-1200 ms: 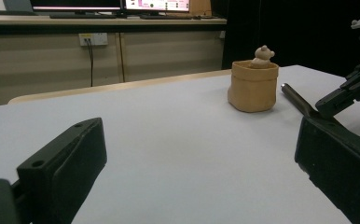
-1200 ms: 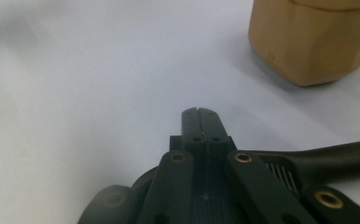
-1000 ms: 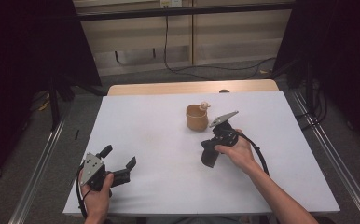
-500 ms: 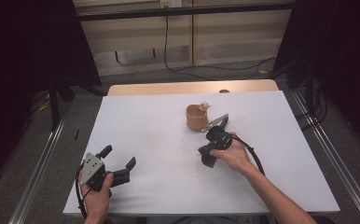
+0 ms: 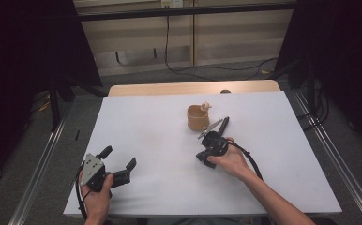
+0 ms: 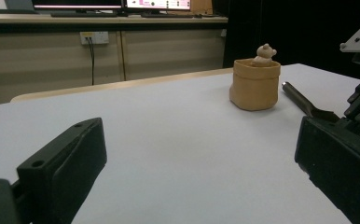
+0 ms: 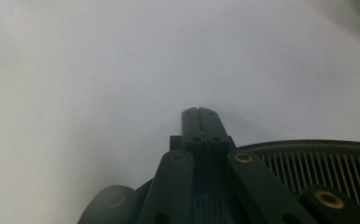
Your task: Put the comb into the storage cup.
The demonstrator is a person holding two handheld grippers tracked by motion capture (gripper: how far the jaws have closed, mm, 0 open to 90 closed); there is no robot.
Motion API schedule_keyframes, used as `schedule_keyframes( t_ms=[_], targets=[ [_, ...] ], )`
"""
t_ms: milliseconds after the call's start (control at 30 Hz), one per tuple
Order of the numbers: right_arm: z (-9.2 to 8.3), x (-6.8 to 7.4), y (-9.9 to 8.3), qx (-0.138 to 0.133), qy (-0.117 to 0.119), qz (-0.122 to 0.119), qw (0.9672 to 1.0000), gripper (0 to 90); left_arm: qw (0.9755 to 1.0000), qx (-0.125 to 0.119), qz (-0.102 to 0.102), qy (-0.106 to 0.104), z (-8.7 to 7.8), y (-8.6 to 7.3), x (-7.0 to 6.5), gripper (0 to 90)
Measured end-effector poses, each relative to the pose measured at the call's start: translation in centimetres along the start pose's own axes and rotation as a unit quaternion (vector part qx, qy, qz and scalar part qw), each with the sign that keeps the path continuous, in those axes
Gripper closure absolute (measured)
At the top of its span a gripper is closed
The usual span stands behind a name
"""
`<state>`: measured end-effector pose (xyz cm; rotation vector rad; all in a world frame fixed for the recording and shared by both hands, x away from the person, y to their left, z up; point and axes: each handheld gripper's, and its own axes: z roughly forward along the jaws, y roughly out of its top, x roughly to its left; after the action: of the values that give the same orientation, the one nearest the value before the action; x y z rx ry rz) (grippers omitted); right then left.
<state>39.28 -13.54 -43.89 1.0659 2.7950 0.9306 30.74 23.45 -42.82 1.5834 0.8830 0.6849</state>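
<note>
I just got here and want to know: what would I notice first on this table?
A small tan pot with a little bear figure peeking out stands near the middle of the white table. The right gripper, jaws shut, lies just beside it, and the left gripper, jaws wide open, rests at the near left corner.

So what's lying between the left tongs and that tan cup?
Nothing: in the high view, bare white table separates the left tongs from the tan cup.

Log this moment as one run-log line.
left gripper: open, empty, near table corner | right gripper: shut, empty, jaws toward cup | cup: upright, small figure inside | white table
</note>
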Motion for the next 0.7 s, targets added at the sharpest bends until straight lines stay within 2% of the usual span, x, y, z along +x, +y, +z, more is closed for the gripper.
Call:
schedule_keyframes(
  t_ms=[700],
  targets=[
    [-0.17, -0.14, -0.22, 0.002, -0.005, 0.019, 0.9998, 90.0, 1.0000, -0.003, -0.004, -0.001, -0.09, 0.01, 0.01, 2.4]
  ],
)
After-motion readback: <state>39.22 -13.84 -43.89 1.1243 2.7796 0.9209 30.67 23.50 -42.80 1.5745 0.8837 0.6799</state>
